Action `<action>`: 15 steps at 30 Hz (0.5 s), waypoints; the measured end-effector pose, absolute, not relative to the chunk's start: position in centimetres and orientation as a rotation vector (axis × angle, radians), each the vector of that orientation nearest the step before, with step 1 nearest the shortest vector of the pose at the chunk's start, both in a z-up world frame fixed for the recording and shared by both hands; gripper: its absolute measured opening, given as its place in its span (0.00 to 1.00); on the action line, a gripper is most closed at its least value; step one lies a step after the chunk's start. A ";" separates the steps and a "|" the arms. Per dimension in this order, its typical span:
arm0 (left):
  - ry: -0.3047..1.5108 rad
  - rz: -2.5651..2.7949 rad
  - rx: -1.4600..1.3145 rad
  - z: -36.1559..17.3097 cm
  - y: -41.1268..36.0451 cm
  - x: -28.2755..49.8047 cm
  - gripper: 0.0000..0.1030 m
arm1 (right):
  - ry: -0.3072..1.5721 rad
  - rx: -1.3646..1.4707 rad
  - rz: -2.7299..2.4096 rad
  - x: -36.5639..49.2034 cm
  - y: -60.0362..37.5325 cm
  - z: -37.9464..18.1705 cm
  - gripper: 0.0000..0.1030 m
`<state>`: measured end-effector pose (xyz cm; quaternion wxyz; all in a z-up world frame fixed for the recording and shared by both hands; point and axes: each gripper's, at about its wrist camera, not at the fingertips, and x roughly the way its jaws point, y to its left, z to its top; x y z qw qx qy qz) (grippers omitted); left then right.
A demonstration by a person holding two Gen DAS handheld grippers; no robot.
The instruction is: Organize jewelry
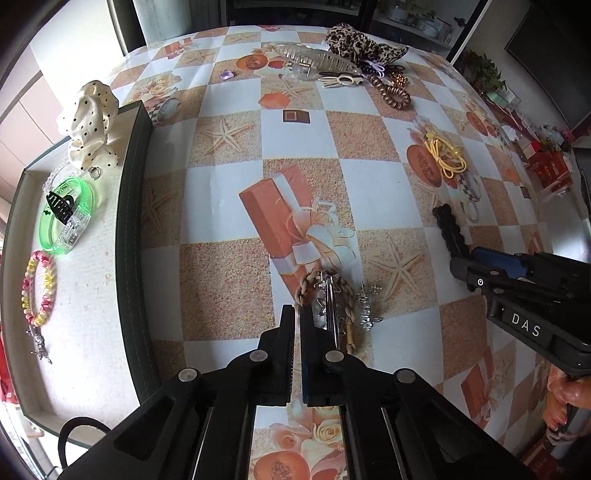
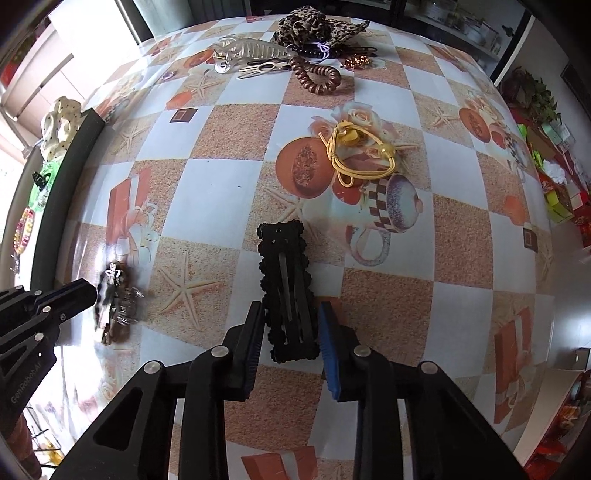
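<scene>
Right wrist view: right gripper (image 2: 291,325) jaws straddle the black hair clip (image 2: 288,295), not clearly pinching yet. Left gripper (image 1: 297,314) jaws are pressed together beside the braided hair tie (image 1: 345,295), apparently holding nothing. Seat both grips before lifting toward the tray (image 1: 129,221) at left.

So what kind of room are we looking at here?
Probably a home dining or living area: a table under a printed vinyl tablecloth, shelves with dishes behind it, a houseplant at the side, and hair accessories spread out by a lined tray.
</scene>
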<state>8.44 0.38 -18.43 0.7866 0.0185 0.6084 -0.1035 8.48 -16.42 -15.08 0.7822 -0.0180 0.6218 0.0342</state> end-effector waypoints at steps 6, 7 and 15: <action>1.306 -0.230 0.041 -17.7 0.2 8.1 0.05 | 1.344 -0.019 0.074 8.0 -17.3 -14.5 0.31; 1.304 -0.231 0.052 -17.6 0.1 8.0 0.06 | 1.345 -0.013 0.071 7.9 -17.4 -14.5 0.31; 1.308 -0.258 0.105 -17.7 -2.0 7.4 0.06 | 1.360 0.039 0.053 6.3 -19.7 -13.8 0.31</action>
